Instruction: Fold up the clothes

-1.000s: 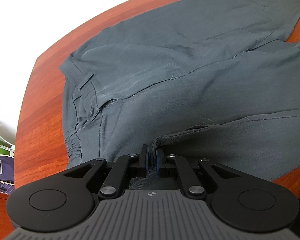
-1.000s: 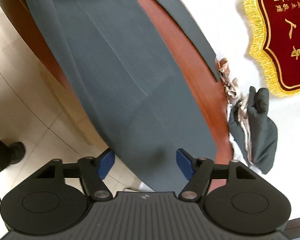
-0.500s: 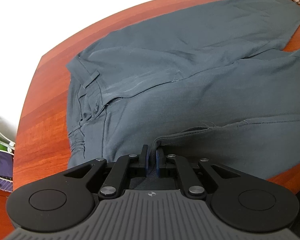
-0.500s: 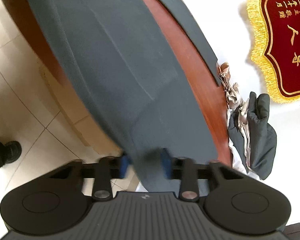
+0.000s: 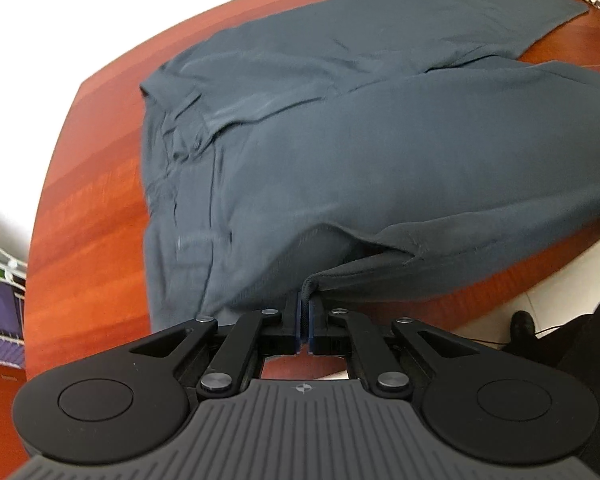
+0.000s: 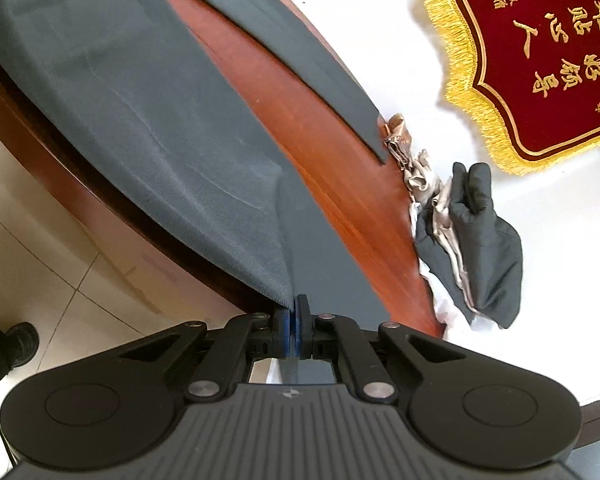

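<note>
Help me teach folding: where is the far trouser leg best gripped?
Grip the far trouser leg at its hem corner, coming in from the table's end. That corner lies flat beside the bare edge, so a finger can likely slide under it.

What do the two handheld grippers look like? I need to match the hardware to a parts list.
Both look alike. The left gripper and the right gripper each have matte black linkage arms joined by silver round pivot bolts, blue pads on the inner faces of the fingers, two round black discs at the sides, and a dark grey ribbed body bearing a small round emblem. No cables, hands or sleeves show.
</note>
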`<state>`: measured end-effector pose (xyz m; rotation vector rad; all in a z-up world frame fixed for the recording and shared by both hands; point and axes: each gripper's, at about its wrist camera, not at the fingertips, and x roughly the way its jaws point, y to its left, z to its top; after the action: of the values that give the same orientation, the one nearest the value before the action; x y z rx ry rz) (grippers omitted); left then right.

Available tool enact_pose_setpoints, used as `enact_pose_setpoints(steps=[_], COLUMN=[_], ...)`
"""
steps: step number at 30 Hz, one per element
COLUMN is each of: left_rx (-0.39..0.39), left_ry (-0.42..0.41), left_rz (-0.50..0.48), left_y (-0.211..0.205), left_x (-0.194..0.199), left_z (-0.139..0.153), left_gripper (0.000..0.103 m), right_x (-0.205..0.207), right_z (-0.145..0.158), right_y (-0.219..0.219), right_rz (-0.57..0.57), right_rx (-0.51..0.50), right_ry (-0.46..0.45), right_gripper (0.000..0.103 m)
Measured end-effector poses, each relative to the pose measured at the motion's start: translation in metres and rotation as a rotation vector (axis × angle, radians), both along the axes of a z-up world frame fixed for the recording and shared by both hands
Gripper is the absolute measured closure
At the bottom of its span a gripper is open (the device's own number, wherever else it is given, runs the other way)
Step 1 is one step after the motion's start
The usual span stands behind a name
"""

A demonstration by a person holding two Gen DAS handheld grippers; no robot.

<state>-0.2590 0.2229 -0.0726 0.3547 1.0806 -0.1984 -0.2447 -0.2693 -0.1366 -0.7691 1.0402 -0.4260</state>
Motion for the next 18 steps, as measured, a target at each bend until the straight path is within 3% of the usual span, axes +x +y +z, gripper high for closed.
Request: enact_pose_setpoints(steps=[9,18], left_rx=[-0.066,-0.132], left_ry=[-0.033,-0.177], left_rz=[0.01,0.083], left_y=[0.013,0.013], left_x=[-0.021,0.019], left_z=[0.029,0.058], left_gripper=[0.1,0.1], right_x=[-0.011,0.05], right_z=[0.034,0.078], right_y=[0.012,-0.016], right_rz=[-0.019,0.007], right_rx=[-0.062,-0.116], right_ry=[0.008,-0.035], right_gripper=[0.101,0.101])
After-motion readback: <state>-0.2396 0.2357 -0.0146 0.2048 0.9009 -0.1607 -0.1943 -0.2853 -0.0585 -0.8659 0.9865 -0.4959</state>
